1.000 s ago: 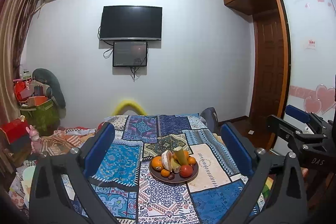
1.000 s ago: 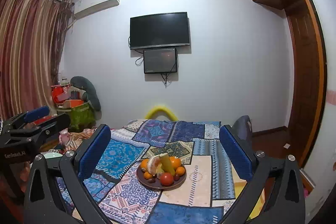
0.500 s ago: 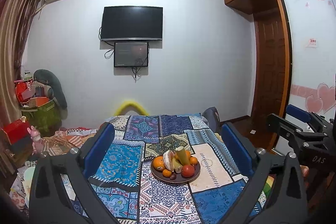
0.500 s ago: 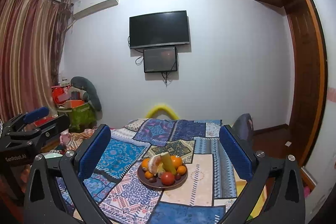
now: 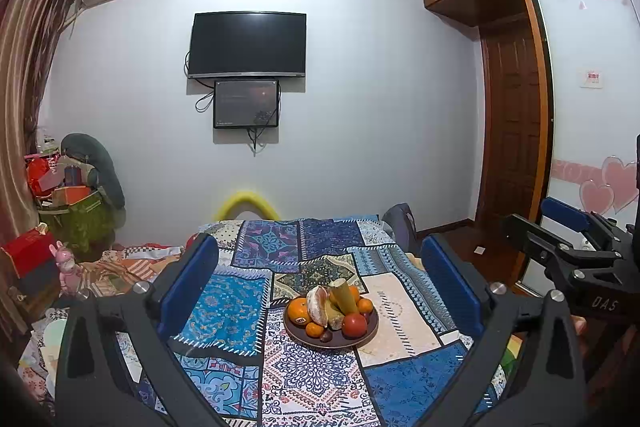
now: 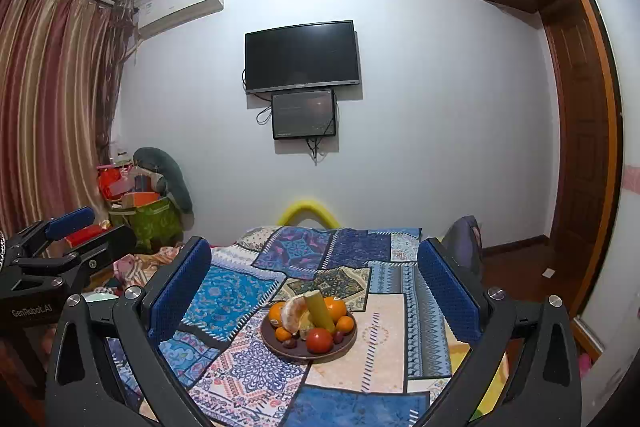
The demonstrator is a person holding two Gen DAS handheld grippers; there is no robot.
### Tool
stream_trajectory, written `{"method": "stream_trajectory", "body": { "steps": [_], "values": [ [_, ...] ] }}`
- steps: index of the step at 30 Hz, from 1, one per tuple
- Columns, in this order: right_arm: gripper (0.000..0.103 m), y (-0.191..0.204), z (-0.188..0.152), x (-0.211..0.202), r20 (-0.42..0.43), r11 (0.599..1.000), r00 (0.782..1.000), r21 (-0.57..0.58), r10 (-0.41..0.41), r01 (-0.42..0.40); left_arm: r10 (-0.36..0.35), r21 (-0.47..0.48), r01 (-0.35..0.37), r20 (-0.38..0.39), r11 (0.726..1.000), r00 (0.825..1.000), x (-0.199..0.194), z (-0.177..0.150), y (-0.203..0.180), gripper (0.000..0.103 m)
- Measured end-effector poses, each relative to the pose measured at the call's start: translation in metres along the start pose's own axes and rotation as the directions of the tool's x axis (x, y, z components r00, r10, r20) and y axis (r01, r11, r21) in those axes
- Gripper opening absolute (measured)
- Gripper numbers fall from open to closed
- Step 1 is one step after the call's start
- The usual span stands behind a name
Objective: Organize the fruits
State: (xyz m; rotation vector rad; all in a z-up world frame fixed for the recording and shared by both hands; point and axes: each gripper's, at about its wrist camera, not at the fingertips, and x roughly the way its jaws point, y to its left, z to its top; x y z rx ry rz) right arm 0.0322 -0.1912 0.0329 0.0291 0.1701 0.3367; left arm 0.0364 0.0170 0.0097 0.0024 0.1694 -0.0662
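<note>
Left gripper (image 5: 318,281) spread wide, holding nothing, framing the fruit plate (image 5: 370,327) at lower centre of its view. Right gripper (image 6: 314,279) equally wide apart and empty, plate (image 6: 267,334) likewise low and central. Plate resting on the patchwork-covered table (image 5: 224,311), heaped with oranges (image 5: 299,310), a red tomato (image 5: 354,324) and a peeled segment (image 5: 318,305). Both grippers well short of the fruit.

You have one dark plate (image 6: 347,343) of fruit on one patchwork-covered counter (image 6: 380,337). On it you can count one red tomato (image 6: 319,340), one peeled citrus (image 6: 293,313), one upright yellow-green stalk (image 6: 320,311), about five oranges (image 6: 335,308) and two small dark fruits (image 6: 289,343). You hold two grippers.
</note>
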Motion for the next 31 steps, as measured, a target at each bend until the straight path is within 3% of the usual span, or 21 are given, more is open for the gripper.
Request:
{"method": "stream_trajectory", "body": {
  "steps": [31],
  "values": [
    [0.103, 0.0025, 0.0031, 0.0006, 0.004, 1.0, 1.0, -0.006, -0.014, 0.014, -0.046, 0.009, 0.046, -0.021, 0.999, 0.999, 0.0043, -0.0005, -0.0043, 0.103]
  ]
}}
